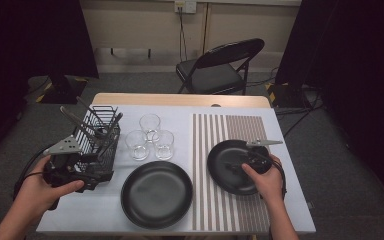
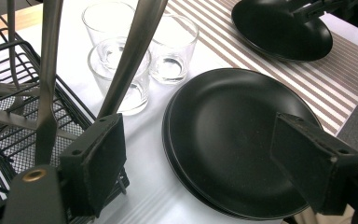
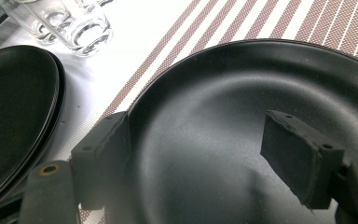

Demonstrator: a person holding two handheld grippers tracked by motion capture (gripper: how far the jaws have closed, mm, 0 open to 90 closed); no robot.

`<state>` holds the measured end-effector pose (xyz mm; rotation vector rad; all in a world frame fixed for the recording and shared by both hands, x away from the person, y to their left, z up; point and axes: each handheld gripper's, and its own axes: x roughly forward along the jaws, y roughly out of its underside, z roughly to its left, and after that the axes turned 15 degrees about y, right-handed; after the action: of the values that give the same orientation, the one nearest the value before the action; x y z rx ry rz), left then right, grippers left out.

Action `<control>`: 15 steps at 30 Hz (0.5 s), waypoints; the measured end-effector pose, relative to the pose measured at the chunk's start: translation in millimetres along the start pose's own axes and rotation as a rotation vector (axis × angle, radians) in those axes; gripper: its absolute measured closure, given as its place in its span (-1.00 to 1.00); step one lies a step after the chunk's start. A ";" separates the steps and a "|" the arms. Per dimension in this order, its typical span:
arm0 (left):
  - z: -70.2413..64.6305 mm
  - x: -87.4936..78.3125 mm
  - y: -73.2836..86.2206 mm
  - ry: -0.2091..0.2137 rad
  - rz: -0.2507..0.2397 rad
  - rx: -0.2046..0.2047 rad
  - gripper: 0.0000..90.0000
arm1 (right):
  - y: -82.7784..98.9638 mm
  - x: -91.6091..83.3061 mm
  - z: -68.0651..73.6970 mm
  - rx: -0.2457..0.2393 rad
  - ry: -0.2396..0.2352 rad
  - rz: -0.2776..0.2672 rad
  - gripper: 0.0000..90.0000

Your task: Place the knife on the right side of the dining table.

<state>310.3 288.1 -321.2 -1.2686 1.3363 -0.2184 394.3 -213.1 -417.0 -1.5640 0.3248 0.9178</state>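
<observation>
- Black and matte, a plate (image 1: 228,165) lies on the striped placemat (image 1: 230,125) at the right side of the worktop (image 1: 180,112), with the right gripper (image 1: 243,166) poised over its near right part.
- Seen from the right gripper view, that gripper's fingers (image 3: 103,154) stand wide apart above the plate's hollow (image 3: 242,116), one near the rim, the other over the middle, with nothing clamped between them.
- A second black plate (image 1: 156,193) rests on the white cloth (image 1: 105,210) just left of the placemat, near the front edge.
- Three clear glasses (image 1: 150,137) stand clustered behind the second plate, touching or nearly touching one another.
- At the left, a black wire rack (image 1: 101,142) holds metal cutlery (image 1: 77,125), its handles leaning outward.
- The left gripper (image 1: 80,167) is held against the near side of the rack; in the left gripper view its fingers (image 2: 98,163) are spread wide, empty, one beside the rack's wire edge and the other over the second plate (image 2: 233,140).
- A folding chair (image 1: 220,67) stands beyond the far end of the worktop.
</observation>
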 end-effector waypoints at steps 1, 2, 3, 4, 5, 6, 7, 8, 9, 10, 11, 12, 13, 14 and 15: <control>0.1 -0.3 -0.2 -0.001 0.002 0.000 -0.60 | -0.1 0.1 0.2 -0.002 -0.003 -0.002 -0.49; 0.1 -0.5 -0.4 -0.001 0.001 -0.004 -0.59 | -0.1 0.1 0.3 -0.003 -0.003 -0.002 -0.49; 0.5 -0.4 -0.4 -0.001 0.001 -0.004 -0.59 | 0.0 0.2 0.3 -0.005 -0.001 -0.001 -0.48; 1.0 -0.7 -0.4 -0.002 0.001 -0.002 -0.59 | 0.1 0.3 0.3 -0.006 0.000 0.000 -0.48; 1.4 -0.8 -0.4 -0.002 0.002 -0.001 -0.58 | 0.2 0.4 0.2 -0.006 -0.002 0.001 -0.48; 1.7 -1.1 -0.3 -0.002 0.004 0.000 -0.57 | 0.3 0.5 0.1 -0.004 -0.002 0.000 -0.48; 1.8 -1.1 -0.1 -0.003 0.003 0.001 -0.55 | 0.4 0.4 0.2 -0.003 -0.001 0.003 -0.48; 1.9 -0.9 0.1 -0.003 0.002 0.000 -0.54 | 0.5 0.4 0.1 -0.003 -0.001 0.003 -0.48; 2.0 -1.0 0.2 -0.003 0.003 0.001 -0.53 | 0.6 0.5 0.0 -0.001 -0.001 0.003 -0.48; 2.0 -1.0 0.2 -0.003 0.003 0.001 -0.53 | 0.9 0.5 -0.4 0.001 0.003 0.007 -0.48; 2.3 -1.6 0.0 -0.007 0.006 0.006 -0.53 | 1.0 0.6 -0.6 0.001 0.004 0.006 -0.47; 2.7 -2.0 -0.2 -0.009 0.010 0.008 -0.53 | 1.3 0.8 -0.8 0.000 0.004 0.007 -0.47; 2.5 -2.4 -0.4 -0.016 0.012 0.003 -0.52 | 1.6 0.8 -1.0 0.005 0.001 0.010 -0.47; 2.5 -2.4 -0.4 -0.016 0.012 0.003 -0.52 | 1.6 0.8 -1.0 0.005 0.001 0.010 -0.47; 3.9 -3.2 -0.7 -0.016 0.016 0.004 -0.51 | 2.0 1.3 -1.8 0.004 0.005 0.011 -0.47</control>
<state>312.8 292.3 -319.8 -1.2536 1.3312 -0.1993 394.5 -214.8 -419.4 -1.5622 0.3388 0.9208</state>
